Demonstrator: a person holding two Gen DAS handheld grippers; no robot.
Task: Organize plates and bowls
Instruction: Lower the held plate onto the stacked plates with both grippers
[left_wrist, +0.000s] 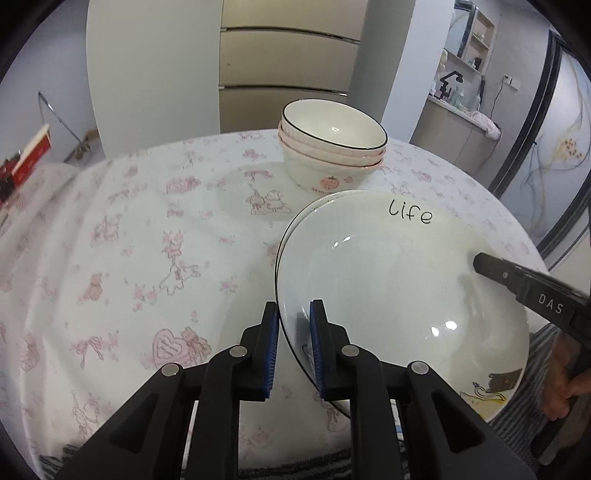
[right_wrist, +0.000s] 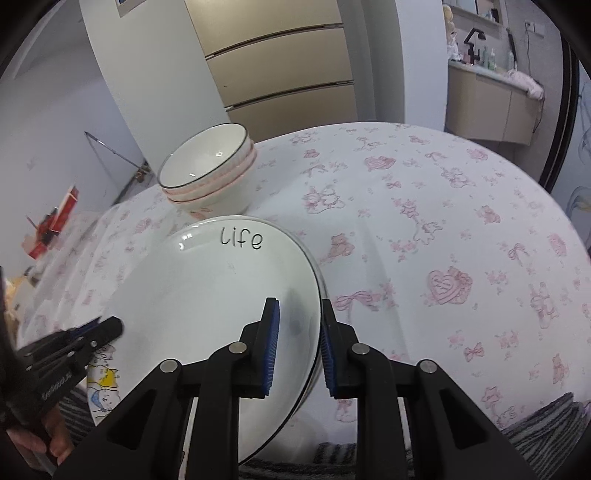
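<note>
- L gripper (left_wrist: 293, 314): blue pads either side of the near-left rim of the plate stack (left_wrist: 388, 280). Right pad lies on the top plate's inner face; left pad sits just outside the rim w/ a thin gap showing, so jaws straddle the edge, not fully clamped.
- R gripper (right_wrist: 300, 314): straddles the stack's right rim (right_wrist: 207, 295). Left pad over the top plate's inner face, right pad outside the rim edges; jaws part open around it, can't tell if pads actually press.
- Pose: both grippers come in low from the near table edge, angled fwd over the plates, opposite sides. R gripper's finger in the left view carries the letters "DAS".
- Writing: "Life" in black script on the top plate's far side; cartoon print at its near edge, too small to read.
- Stack is tilted, sitting at the near edge of the table (left_wrist: 110, 221) w/ pink-print cloth.
- Bowl stack (left_wrist: 332, 147) stands just behind the plates, strawberry motif on the bottom bowl.
</note>
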